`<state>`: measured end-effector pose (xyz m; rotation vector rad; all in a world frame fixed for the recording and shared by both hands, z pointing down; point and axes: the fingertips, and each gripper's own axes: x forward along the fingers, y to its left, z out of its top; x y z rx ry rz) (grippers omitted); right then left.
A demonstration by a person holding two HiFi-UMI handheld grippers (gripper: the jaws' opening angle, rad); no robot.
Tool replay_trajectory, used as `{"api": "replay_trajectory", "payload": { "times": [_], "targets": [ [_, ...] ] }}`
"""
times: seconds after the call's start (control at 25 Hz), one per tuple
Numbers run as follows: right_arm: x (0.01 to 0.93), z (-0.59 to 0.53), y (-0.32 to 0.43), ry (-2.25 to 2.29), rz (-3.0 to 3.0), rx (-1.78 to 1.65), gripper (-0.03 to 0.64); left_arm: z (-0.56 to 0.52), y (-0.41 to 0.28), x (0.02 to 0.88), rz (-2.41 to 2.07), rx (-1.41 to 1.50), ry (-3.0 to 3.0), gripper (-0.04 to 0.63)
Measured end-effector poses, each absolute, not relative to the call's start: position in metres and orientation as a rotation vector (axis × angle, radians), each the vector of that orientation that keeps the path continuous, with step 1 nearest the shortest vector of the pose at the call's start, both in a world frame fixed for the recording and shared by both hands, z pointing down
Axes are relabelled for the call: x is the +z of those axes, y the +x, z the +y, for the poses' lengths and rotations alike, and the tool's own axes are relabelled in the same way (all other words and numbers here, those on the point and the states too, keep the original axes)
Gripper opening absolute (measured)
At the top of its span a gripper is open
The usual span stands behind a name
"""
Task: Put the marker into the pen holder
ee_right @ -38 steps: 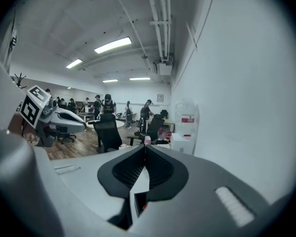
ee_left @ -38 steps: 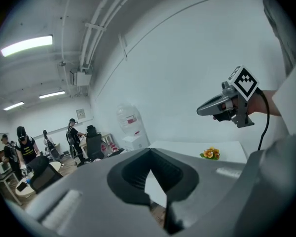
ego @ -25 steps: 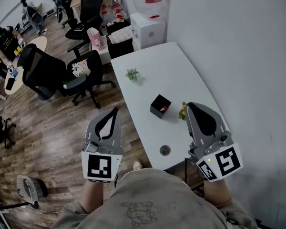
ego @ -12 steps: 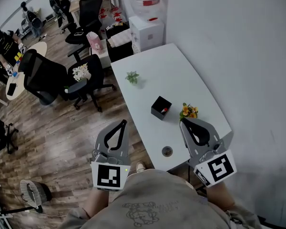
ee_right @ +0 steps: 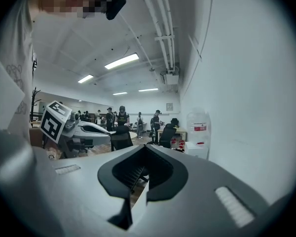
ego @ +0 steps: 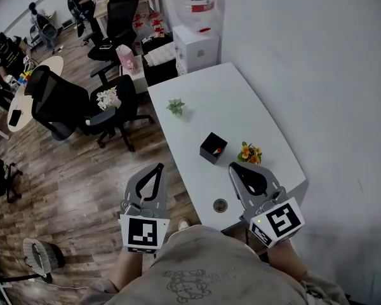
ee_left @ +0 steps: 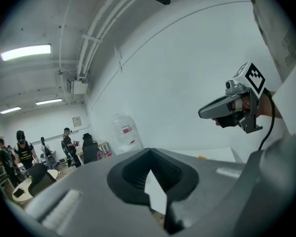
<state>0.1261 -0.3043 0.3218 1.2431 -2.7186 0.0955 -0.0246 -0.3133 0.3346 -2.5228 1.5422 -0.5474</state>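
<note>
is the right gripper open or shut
Shut: the right gripper has its fingers meeting at the tips, with nothing between them.

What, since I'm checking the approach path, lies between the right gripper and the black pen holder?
Only bare white table between right gripper and pen holder, as the head view shows; the orange flowers stand off to the side.

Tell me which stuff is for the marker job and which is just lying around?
For the job: black pen holder; red thing at its edge, maybe the marker; left gripper and right gripper, both shut and empty.
Just lying about: orange flowers; small green plant; round cap.
</note>
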Motion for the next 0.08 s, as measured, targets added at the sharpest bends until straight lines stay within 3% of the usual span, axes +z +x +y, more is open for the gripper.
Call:
{"api": "replay_trajectory", "payload": {
  "times": [0.08],
  "targets": [
    [0.3169,-0.3059,0.1195,1.214,-2.725,0.07,0.028,-0.3171,-0.0258,0.3284,1.543,-0.534,-2.516,0.0]
  ]
}}
